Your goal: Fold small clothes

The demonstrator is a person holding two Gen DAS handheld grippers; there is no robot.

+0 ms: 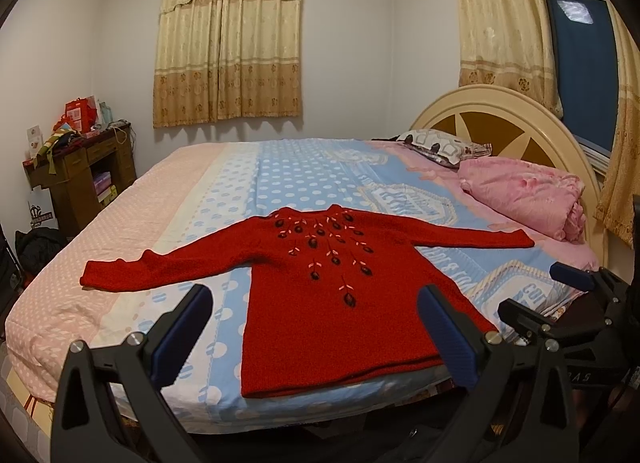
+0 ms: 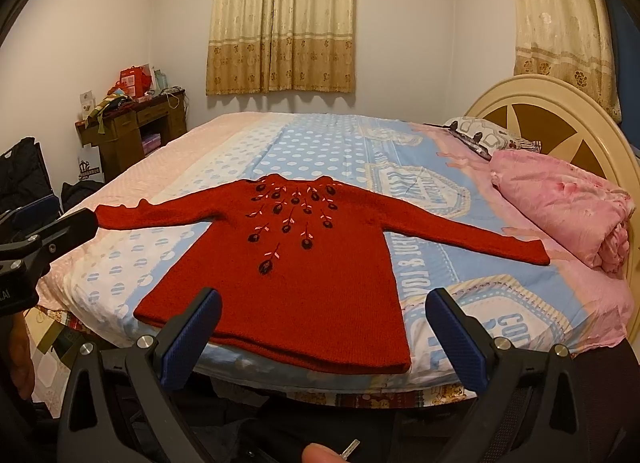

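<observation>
A red knit sweater lies flat and face up on the bed near its front edge — both sleeves spread wide, hem toward the cameras. The left claw and the right claw hover just short of the hem, both gaping wide and holding nothing.

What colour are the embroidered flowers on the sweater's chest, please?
Dark flowers with pink leaves, on the red sweater; clearest in the right wrist view.
</observation>
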